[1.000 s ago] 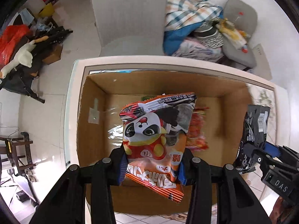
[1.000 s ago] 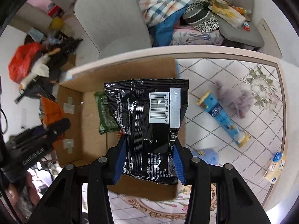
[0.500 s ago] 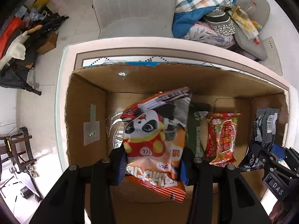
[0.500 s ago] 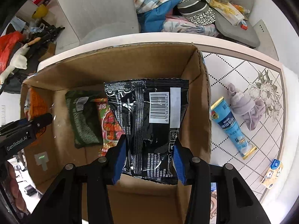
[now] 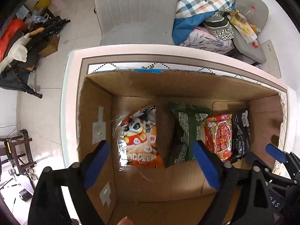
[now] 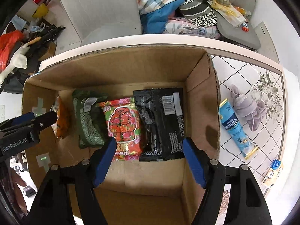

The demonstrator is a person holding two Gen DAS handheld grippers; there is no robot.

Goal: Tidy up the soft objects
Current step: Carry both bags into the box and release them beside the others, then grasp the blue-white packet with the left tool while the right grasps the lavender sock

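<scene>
A cardboard box [image 5: 187,86] [image 6: 116,69] stands on the table. Inside it lie an orange panda snack bag [image 5: 138,140] [image 6: 61,120], a green bag [image 5: 185,131] [image 6: 88,120], a red bag [image 5: 218,135] [image 6: 123,127] and a black bag [image 5: 241,131] [image 6: 163,120], side by side. My left gripper [image 5: 151,165] is open and empty above the panda bag. My right gripper [image 6: 149,161] is open and empty above the black bag. The right gripper also shows at the right of the left wrist view [image 5: 262,153].
On the tiled table top right of the box lie a blue tube packet [image 6: 235,129], a grey cloth [image 6: 245,108] and a small tissue pack [image 6: 272,172]. A grey chair [image 6: 101,9] and piled clothes [image 6: 168,3] stand behind the table.
Both grippers opened and let go of their bags. The panda bag and the black bag dropped to the box floor. Both grippers pulled up and back.
</scene>
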